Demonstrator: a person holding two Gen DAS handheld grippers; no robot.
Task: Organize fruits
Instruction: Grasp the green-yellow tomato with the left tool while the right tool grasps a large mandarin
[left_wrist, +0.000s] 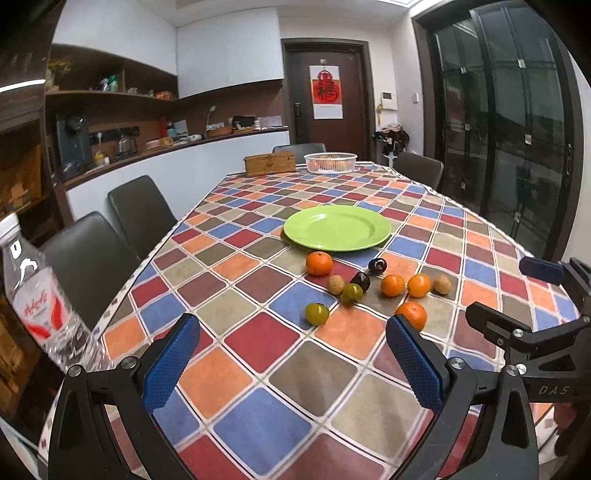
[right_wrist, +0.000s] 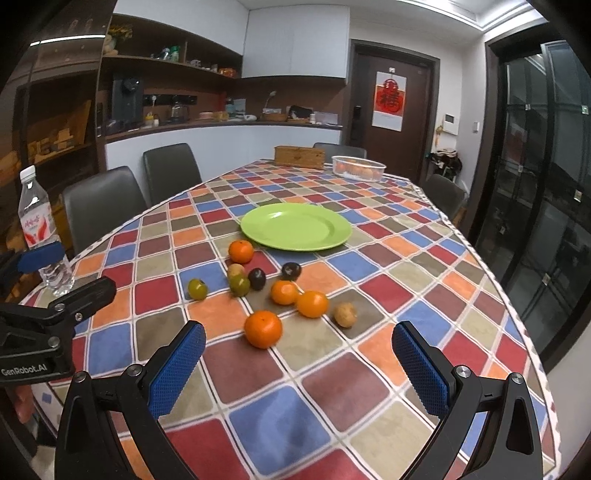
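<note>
A bare green plate (left_wrist: 337, 227) (right_wrist: 295, 226) sits mid-table. In front of it lie loose fruits: several oranges, the nearest one (left_wrist: 412, 314) (right_wrist: 263, 328), two green fruits (left_wrist: 317, 313) (right_wrist: 197, 288), two dark plums (left_wrist: 377, 265) (right_wrist: 291, 270) and two brown nuts (left_wrist: 442, 284) (right_wrist: 345, 314). My left gripper (left_wrist: 291, 363) is open and empty, above the table short of the fruits. My right gripper (right_wrist: 298, 369) is open and empty, just short of the nearest orange.
A water bottle (left_wrist: 37, 299) (right_wrist: 38, 229) stands at the table's left edge. A wooden box (left_wrist: 269, 163) (right_wrist: 299, 156) and a clear bowl (left_wrist: 330, 162) (right_wrist: 358, 168) holding oranges stand at the far end. Chairs (left_wrist: 142, 212) line the sides. The checked tablecloth (left_wrist: 258, 369) covers the table.
</note>
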